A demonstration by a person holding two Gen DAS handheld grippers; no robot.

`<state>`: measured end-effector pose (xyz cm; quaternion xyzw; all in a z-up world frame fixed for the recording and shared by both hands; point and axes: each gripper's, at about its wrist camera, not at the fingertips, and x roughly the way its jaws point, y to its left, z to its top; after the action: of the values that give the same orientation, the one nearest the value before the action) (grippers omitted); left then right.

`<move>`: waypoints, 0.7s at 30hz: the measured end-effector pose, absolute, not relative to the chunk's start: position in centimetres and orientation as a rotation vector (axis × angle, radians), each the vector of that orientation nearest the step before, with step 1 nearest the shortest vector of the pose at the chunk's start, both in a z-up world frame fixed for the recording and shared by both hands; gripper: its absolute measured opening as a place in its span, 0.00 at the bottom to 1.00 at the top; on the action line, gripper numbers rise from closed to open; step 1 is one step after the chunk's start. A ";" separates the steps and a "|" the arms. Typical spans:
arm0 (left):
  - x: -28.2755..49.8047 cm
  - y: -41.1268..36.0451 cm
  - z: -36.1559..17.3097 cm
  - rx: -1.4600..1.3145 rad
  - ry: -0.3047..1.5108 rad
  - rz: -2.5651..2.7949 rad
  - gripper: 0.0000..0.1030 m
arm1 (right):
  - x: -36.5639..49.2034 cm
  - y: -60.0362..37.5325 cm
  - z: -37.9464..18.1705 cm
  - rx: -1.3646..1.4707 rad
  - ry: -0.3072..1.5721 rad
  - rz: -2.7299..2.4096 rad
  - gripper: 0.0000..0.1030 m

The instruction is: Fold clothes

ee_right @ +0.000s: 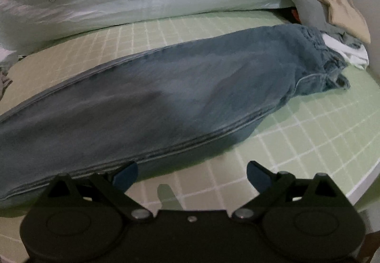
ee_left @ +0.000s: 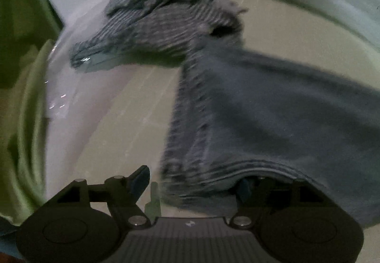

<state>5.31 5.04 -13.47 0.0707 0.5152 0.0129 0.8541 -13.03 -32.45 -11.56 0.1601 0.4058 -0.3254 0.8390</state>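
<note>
L wrist: my left gripper point(ee_left: 193, 183) jaws spread, jeans point(ee_left: 273, 115) hem draped over the 3 o'clock finger. R wrist: right gripper point(ee_right: 192, 176) spread, jeans point(ee_right: 154, 96) at 12 on bed point(ee_right: 308, 134); heavy, limp denim, I'd grab thick seams

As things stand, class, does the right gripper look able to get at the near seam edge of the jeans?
Probably yes. The right gripper is open, and the jeans lie flat on the checked sheet with their seam edge just ahead of its left finger; nothing lies between.
</note>
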 end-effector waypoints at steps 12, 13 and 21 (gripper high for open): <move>2.8 11.1 -13.7 0.085 1.124 0.090 0.83 | -12.0 -30.5 -11.4 0.368 0.847 -0.701 0.96; 2.9 11.2 -13.4 0.083 1.113 0.101 0.83 | -11.9 -30.3 -11.4 0.367 0.847 -0.701 0.96; 4.3 12.4 -10.9 -0.006 1.012 0.185 0.82 | -11.2 -29.5 -10.5 0.336 0.834 -0.691 0.96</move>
<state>4.31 12.37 -10.92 -0.0027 0.4839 0.0884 0.8707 -11.24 -29.53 -10.51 0.1591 0.3952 -0.3274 0.8434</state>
